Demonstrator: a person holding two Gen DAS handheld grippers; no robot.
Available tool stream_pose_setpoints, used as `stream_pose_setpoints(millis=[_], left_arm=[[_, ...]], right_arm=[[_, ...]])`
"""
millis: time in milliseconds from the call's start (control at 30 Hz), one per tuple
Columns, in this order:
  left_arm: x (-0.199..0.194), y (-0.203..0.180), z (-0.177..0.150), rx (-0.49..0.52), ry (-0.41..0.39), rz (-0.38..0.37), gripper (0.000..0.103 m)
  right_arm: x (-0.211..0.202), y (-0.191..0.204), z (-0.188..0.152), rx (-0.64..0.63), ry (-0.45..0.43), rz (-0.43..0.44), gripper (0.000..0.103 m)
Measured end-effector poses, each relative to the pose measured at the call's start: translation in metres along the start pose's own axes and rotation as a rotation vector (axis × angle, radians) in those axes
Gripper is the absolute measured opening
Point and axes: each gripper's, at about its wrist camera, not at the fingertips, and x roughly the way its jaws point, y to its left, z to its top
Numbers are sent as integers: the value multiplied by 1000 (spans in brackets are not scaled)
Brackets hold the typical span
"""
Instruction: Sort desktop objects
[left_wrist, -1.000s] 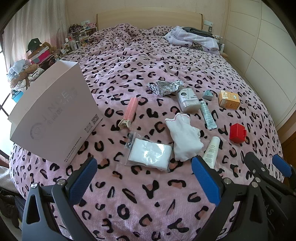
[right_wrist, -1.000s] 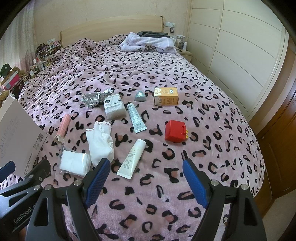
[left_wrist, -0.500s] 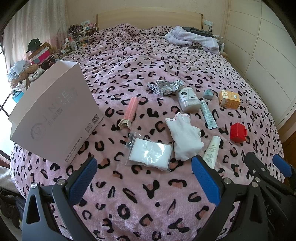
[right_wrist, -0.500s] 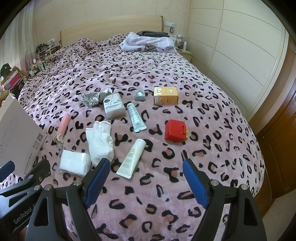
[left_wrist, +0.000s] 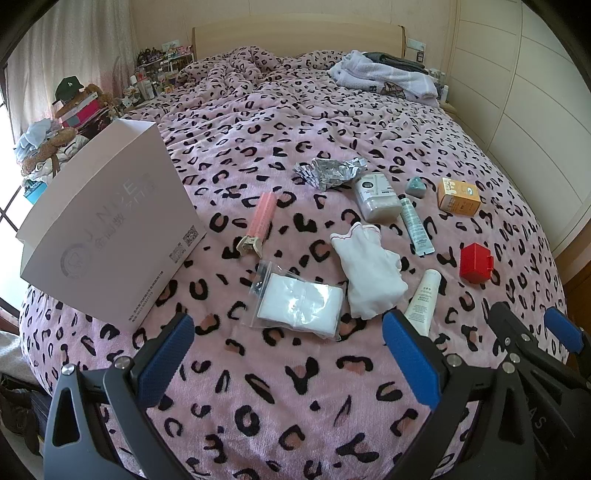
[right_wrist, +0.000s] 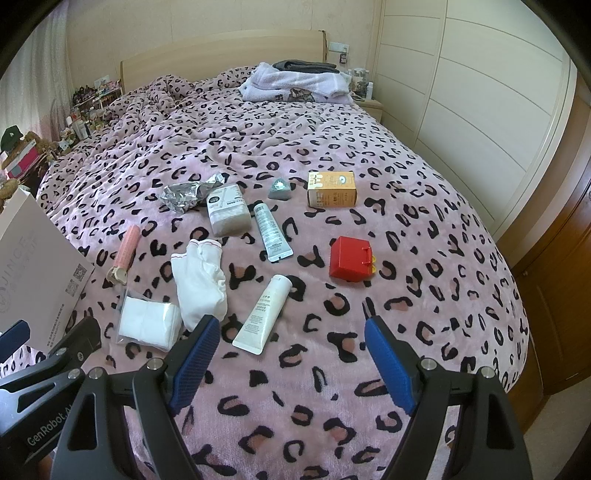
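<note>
Nearest, left gripper (left_wrist: 288, 354) and right gripper (right_wrist: 291, 354) both spread wide, empty, above the pink bedspread (right_wrist: 295, 398); just beyond, white tube (right_wrist: 263, 313), bag of pads (left_wrist: 299, 304), white cloth (left_wrist: 369, 275); further, red box (right_wrist: 351, 260), big carton (left_wrist: 107, 225) at left, orange box (right_wrist: 331, 189) farthest

Home bedroom: bed (left_wrist: 332, 369) with leopard blanket, headboard (left_wrist: 295, 37), wardrobe (right_wrist: 480, 110), cluttered nightstand (left_wrist: 159, 74).
</note>
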Motion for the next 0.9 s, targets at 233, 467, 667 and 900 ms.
stream_pose_setpoints(millis=[233,467,667,900], left_arm=[[0,0,0,-1,0,0,103],[1,1,0,-1,1,-1,103],[6,7,-7,-2,20,-23,103],[21,26,-25,-4,58,-75,103]], right_arm=[[0,0,0,0,0,1,83],[0,0,0,0,1,1,83],[0,-3,0,-8,8,17,83],[12,-38,-27,0,41,9,83]])
